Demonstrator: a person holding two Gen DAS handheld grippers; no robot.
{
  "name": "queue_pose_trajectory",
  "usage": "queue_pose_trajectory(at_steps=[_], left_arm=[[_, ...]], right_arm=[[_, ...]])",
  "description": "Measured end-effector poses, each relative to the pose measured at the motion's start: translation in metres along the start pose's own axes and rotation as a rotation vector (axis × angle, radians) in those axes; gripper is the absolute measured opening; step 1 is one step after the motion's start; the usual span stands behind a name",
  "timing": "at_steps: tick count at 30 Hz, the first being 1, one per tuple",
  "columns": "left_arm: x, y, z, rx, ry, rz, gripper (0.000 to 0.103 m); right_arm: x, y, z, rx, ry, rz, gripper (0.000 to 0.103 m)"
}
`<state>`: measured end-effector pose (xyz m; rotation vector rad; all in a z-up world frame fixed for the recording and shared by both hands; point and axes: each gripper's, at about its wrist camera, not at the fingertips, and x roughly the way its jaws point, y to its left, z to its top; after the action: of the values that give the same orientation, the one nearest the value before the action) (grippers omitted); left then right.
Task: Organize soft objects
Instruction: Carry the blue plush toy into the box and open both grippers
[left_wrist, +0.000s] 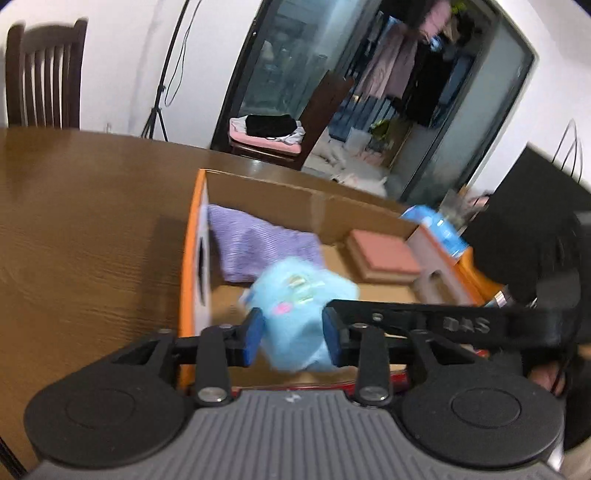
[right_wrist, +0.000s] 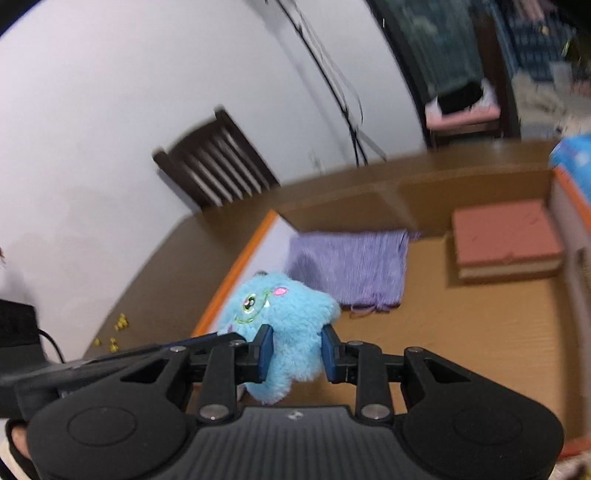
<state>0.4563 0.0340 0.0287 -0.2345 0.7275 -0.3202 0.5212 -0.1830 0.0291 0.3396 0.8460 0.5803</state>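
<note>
Right wrist view: right gripper (right_wrist: 296, 354) pinches the fluffy blue plush monster (right_wrist: 280, 325).
Left gripper (left_wrist: 292, 338): jaws partly spread, toy between them; contact unclear.
Toy's place: over the near left corner of the open cardboard box (right_wrist: 480, 332).
Farther in: folded purple knit cloth (right_wrist: 351, 269), flat pink cushion (right_wrist: 506, 236).
Open room: bare box floor between.

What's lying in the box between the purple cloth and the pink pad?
Nothing: bare cardboard floor separates the purple cloth from the pink pad, clearest in the right wrist view.

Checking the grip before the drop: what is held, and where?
Both grippers clamp the blue plush toy across its fluffy lower body.
</note>
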Motion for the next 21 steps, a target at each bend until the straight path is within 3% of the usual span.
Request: queue_pose_trajectory(at_steps=[5, 9, 12, 13, 14, 16, 21], left_arm=[[-0.008, -0.001, -0.004, 0.042, -0.032, 0.025, 0.048], [-0.02, -0.003, 0.002, 0.045, -0.06, 0.032, 0.051], [-0.04, -0.01, 0.002, 0.057, -0.083, 0.039, 0.057], [-0.047, -0.014, 0.001, 0.065, -0.092, 0.036, 0.064], [-0.053, -0.018, 0.0, 0.073, -0.101, 0.036, 0.066], [-0.068, -0.028, -0.006, 0.095, -0.124, 0.041, 0.071], [-0.114, -0.054, -0.033, 0.121, -0.195, 0.048, 0.081]], right_arm=[[0.023, 0.009, -0.007, -0.047, 0.05, -0.042, 0.029], [0.009, 0.015, -0.006, -0.077, 0.018, -0.047, 0.029], [-0.023, 0.018, -0.007, -0.109, -0.034, -0.065, 0.03], [-0.033, 0.018, -0.006, -0.122, -0.053, -0.072, 0.034], [-0.047, 0.02, -0.008, -0.137, -0.072, -0.08, 0.041], [-0.074, 0.023, -0.014, -0.168, -0.101, -0.109, 0.045], [-0.145, 0.029, -0.04, -0.247, -0.179, -0.191, 0.047]])
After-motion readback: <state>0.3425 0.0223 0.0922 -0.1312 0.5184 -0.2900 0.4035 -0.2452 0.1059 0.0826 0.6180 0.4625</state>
